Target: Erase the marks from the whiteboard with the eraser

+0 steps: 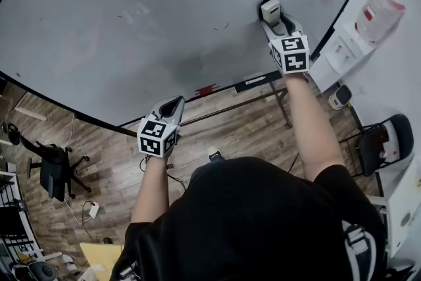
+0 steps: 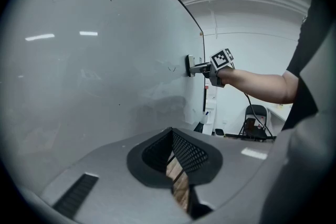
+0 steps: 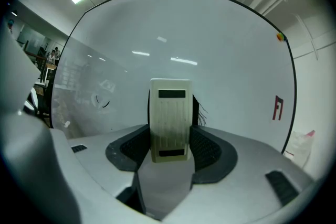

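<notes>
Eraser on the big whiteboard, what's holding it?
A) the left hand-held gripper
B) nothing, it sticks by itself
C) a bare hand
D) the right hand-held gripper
D: in the right gripper view the eraser sits clamped between the jaws of the right hand-held gripper, its far face against the whiteboard.

The eraser [image 1: 270, 10] lies on the whiteboard [image 1: 131, 23] (right side), in the right claw [image 3: 169, 141]; marks [image 1: 223, 27] left of it.

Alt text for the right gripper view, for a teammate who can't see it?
The right gripper is shut on a cream eraser, upright at the whiteboard. Thin black marks show just right of the eraser, a small black curl to its left, a red mark near the board's right edge.
</notes>
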Available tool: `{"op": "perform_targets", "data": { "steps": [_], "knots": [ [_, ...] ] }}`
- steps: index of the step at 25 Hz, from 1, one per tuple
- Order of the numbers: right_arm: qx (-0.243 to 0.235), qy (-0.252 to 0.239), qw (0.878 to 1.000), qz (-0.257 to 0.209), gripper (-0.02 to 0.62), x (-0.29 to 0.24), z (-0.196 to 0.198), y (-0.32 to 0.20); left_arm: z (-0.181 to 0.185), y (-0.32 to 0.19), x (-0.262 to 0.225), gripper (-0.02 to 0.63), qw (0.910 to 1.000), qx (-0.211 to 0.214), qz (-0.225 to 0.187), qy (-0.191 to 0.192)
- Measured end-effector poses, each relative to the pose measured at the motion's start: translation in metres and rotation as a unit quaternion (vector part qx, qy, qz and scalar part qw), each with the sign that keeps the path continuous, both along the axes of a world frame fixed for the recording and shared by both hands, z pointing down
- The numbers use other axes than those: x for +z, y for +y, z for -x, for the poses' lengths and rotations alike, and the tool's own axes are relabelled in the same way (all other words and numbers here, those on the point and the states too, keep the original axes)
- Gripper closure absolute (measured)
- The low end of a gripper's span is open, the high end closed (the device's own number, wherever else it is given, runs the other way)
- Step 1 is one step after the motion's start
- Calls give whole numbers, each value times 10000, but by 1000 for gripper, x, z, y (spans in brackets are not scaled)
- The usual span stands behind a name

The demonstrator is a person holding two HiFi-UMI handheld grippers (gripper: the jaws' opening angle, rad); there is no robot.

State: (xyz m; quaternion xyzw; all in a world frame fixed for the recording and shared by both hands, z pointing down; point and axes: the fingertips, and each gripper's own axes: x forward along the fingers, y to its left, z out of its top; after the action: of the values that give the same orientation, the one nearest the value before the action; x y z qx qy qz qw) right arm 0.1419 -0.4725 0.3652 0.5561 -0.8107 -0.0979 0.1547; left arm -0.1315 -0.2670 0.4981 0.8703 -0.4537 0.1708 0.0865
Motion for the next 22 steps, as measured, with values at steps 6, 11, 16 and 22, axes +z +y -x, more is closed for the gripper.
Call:
{"op": "perform_targets", "data": {
  "steps": [6, 11, 16, 22],
  "knots": [
    [29, -19, 10000, -22, 367, 1, -1, -1, -1, -2, -3, 595, 10000, 11, -17, -1],
    [84, -33, 10000, -11, 367, 1, 1, 0, -2, -4, -2, 595, 10000, 18, -7, 14],
    [136, -64, 9999, 28, 367, 0, 4, 1, -4, -5, 1, 595, 10000, 60, 7, 7],
    [-166, 132, 9998, 11, 367, 7, 44, 17, -1, -7, 6, 595, 10000, 9, -19, 86]
  ]
}}
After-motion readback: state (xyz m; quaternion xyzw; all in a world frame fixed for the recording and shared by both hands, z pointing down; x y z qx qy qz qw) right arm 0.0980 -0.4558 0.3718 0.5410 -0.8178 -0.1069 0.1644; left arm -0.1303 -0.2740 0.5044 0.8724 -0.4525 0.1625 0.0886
